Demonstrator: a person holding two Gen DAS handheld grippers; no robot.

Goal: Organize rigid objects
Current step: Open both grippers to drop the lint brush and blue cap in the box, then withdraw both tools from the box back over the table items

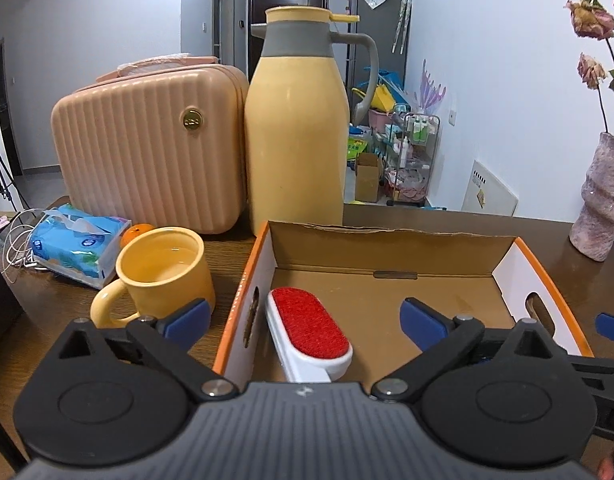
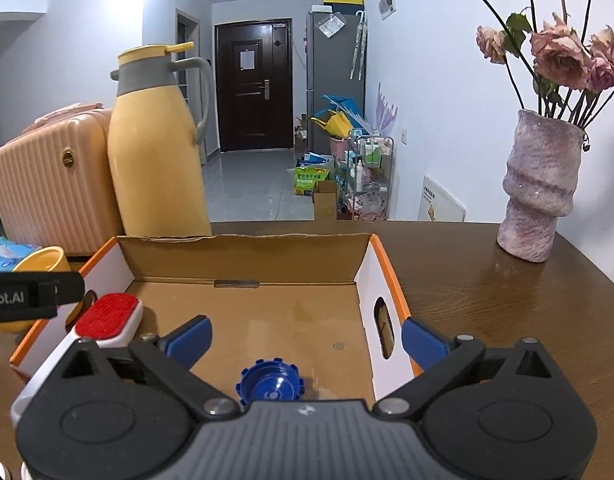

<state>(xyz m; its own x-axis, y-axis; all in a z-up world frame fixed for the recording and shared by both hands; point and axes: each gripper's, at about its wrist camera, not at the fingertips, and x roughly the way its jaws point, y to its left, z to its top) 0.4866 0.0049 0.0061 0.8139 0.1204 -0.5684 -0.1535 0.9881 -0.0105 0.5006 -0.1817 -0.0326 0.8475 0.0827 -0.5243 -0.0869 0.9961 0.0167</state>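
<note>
Left wrist view looks down over the near edge of an open cardboard box [image 1: 391, 256] on a brown table [image 1: 587, 264]. A lint brush [image 1: 309, 326] with a red pad lies inside, against the left wall. The left gripper [image 1: 305, 316] is spread wide and holds nothing; one finger sits outside the box by a yellow mug [image 1: 163, 272], the other over the box floor.

Right wrist view shows the right gripper [image 2: 305, 338] also spread and empty, hovering above a blue cap [image 2: 269, 386] that lies flat on the box floor near the front edge. The brush [image 2: 109, 316] sits at the left of that view.

Both items already rest in the box, so the likely step is to fetch the next piece, probably the mug just left of the box. To do that well, I would swing the left gripper clear of the box wall first, then bring the fingers down across the mug's rim or handle, square and low enough that it cannot tip. A thermos [image 1: 295, 128] and a pink case [image 1: 147, 148] stand close behind, so approach from the front.
</note>
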